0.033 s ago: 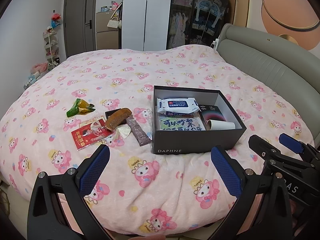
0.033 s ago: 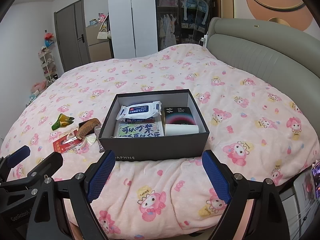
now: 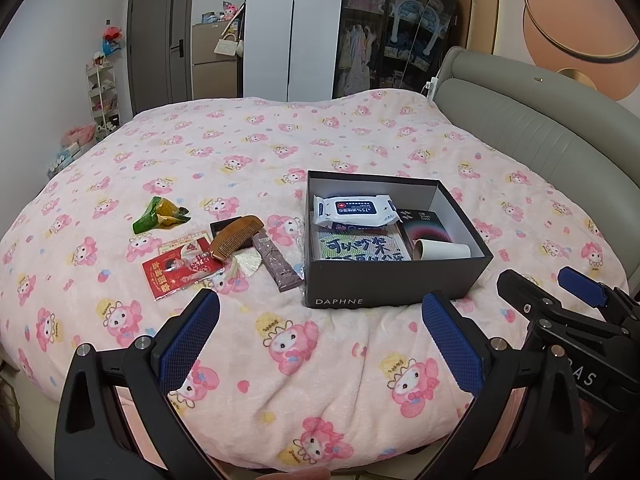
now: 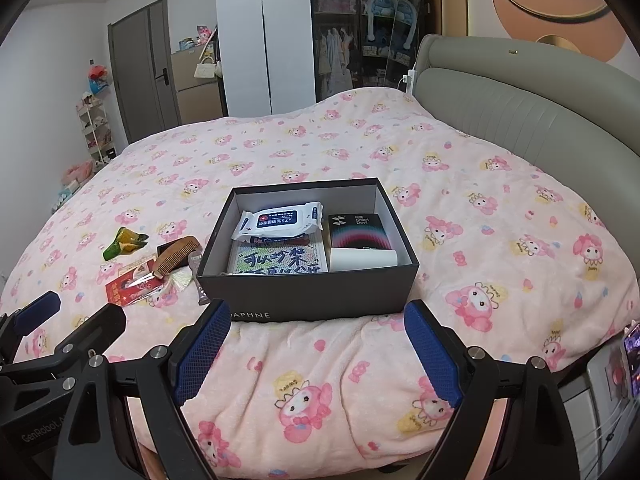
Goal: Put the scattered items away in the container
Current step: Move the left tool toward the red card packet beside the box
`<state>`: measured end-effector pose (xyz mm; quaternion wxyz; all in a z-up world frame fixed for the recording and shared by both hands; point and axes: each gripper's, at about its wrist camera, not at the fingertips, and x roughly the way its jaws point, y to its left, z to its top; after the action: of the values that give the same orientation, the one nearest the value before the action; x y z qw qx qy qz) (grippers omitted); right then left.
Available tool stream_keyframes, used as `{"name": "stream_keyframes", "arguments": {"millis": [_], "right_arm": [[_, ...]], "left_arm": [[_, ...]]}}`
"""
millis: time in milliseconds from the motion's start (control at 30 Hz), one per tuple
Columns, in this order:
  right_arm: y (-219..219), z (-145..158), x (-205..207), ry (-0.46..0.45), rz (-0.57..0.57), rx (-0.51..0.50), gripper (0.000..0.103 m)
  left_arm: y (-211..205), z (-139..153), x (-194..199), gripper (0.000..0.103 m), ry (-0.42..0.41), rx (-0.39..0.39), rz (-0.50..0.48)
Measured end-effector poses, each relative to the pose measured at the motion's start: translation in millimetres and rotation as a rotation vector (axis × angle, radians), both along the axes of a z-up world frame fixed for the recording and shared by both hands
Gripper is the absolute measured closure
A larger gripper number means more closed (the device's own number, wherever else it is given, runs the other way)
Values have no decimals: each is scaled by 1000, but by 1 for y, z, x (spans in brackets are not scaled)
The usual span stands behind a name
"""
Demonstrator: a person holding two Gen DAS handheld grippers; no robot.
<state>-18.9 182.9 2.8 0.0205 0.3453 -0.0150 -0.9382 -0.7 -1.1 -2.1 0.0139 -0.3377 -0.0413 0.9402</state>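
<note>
- No change vs. prior pics; nothing shifted, so tidy job stands partway, w/ stuff both in & out of box [image 3: 396,284].
- Left gripper [image 3: 320,320] & right gripper [image 4: 316,320]: fingers spread wide, holding nothing, hovering near bed [image 3: 320,140] edge.
- In box: 1 wipes pack [image 3: 352,210], 1 printed pad [image 3: 360,246], 1 dark carton [image 3: 424,226], 1 white roll [image 3: 442,250].
- Loose on bed, left of box: 1 green wrapper [image 3: 158,216], 1 comb [image 3: 236,236], 1 brown sachet [image 3: 278,266], red packets [image 3: 180,268] (overlapping, count unclear).

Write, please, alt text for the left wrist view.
An open dark box sits on a pink bed, already holding wipes. A wooden comb and packets lie left of it; the open left gripper is empty.
</note>
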Motion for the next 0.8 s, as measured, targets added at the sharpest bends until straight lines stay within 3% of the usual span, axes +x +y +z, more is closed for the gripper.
{"name": "stream_keyframes", "arguments": {"millis": [367,800], "right_arm": [[-14,-11,-11,-11,20,33,15],[-54,-26,-19,-20,61,124,15]], "left_arm": [[-8,-13,-6,1,-19,2,3],[-47,-41,-16,1,-61,74,47]]}}
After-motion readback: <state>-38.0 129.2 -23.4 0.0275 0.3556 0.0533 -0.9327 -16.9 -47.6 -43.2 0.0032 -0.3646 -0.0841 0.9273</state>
